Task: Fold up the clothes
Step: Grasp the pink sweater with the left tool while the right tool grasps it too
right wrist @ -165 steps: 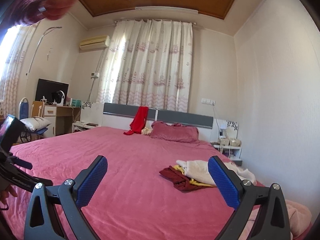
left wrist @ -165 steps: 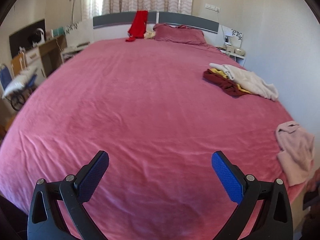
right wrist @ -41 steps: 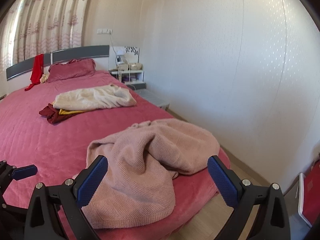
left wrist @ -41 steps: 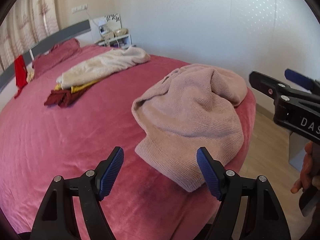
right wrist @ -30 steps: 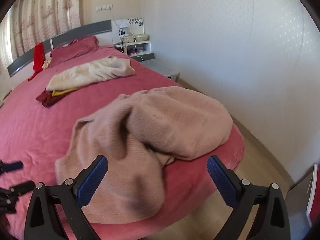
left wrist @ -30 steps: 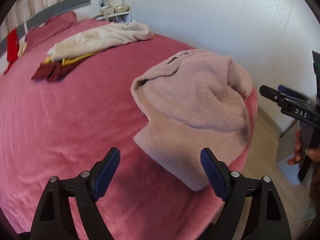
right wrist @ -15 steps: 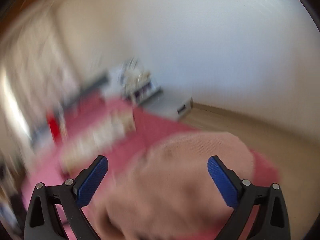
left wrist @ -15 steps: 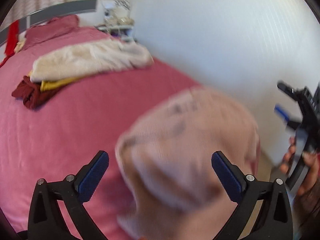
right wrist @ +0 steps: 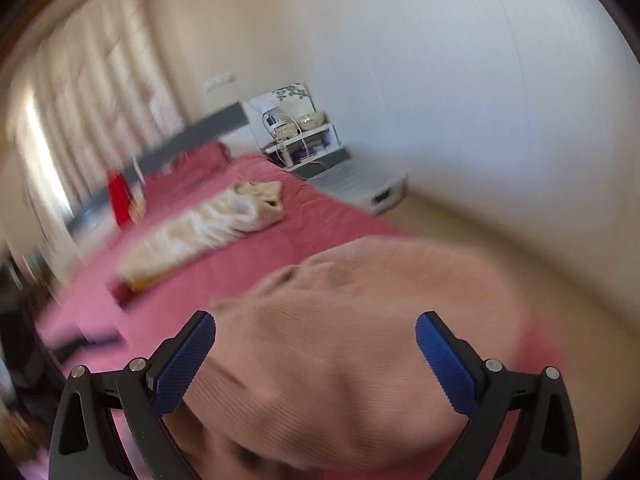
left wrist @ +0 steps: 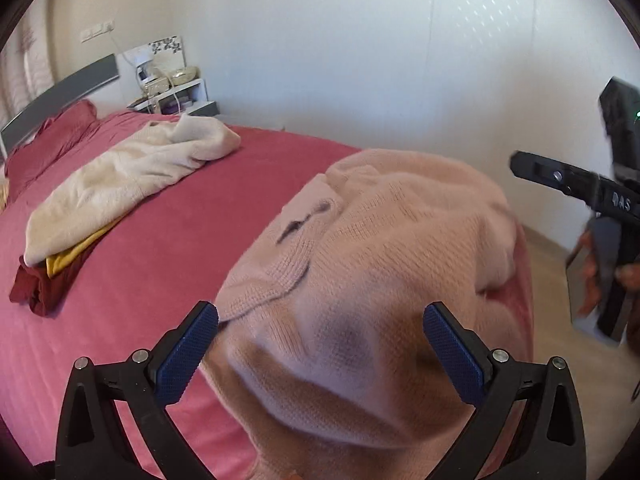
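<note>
while both wrist cameras look down along their blue-padded fingers, a crumpled pale pink knit sweater (left wrist: 384,264) fills the lower centre of each frame, heaped at the near right corner of a bed with a pink bedspread (left wrist: 168,240). in the left wrist view the left gripper (left wrist: 320,354) has its jaws spread wide and released; the sweater lies below and between the two pads, and neither pad presses on it. in the right wrist view, which is blurred, the right gripper (right wrist: 316,356) also stands wide apart and grips nothing, with the same sweater (right wrist: 360,340) under the gap between its fingers. at the right edge of the left wrist view the right gripper shows again as a black arm (left wrist: 576,188), held by a hand (left wrist: 624,280) whose fingers wrap its handle.

farther back, in the upper left of the left wrist frame, a cream garment (left wrist: 132,176) lies across a yellow piece (left wrist: 68,260) and a dark red piece (left wrist: 40,284). a pink pillow (left wrist: 52,136) sits against a grey headboard (left wrist: 60,96), and a white bedside shelf (left wrist: 176,96) stands by the pale wall. in the right wrist view, curtains (right wrist: 92,112) hang at the upper left and a red cloth (right wrist: 120,196) drapes near the headboard.
</note>
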Motion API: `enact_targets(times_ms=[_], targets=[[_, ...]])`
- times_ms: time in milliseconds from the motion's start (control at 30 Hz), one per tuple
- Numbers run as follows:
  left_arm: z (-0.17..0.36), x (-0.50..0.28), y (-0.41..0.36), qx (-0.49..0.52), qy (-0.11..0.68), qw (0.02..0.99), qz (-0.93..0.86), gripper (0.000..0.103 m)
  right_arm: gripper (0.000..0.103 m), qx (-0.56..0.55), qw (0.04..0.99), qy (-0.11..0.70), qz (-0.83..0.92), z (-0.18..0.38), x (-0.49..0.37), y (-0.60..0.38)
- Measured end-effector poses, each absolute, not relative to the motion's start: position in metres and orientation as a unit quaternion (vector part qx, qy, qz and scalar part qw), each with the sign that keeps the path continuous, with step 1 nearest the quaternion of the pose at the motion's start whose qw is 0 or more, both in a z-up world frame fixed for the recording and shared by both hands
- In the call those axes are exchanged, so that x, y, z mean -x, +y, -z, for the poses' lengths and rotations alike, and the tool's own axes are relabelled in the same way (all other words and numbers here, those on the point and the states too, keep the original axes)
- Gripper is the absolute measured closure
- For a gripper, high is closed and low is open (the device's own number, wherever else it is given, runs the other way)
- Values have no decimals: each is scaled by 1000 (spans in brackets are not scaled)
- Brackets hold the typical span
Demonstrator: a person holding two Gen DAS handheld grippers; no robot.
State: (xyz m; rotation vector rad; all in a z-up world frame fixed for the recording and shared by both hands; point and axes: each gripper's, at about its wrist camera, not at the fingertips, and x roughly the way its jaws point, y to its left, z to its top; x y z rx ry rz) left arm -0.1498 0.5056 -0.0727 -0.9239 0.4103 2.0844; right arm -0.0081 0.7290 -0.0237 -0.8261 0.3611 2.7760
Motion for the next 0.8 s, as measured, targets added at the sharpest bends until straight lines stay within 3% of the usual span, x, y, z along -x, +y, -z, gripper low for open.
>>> enact_targets(times_ms=[200, 300, 633, 800], targets=[[77, 134, 498, 390, 185, 412, -803, 0, 3, 365, 105, -25, -925, 38, -5, 695], [75, 119, 496, 385, 208, 417, -797, 0, 9, 387, 86, -33, -917, 48, -8, 686], [71, 106, 500, 396, 163, 455, -780, 0, 9, 412, 40, -105, -904, 54, 9, 662], [84, 121, 509, 457, 125, 450, -757, 0, 9, 430, 37, -117, -894, 63, 18, 672]])
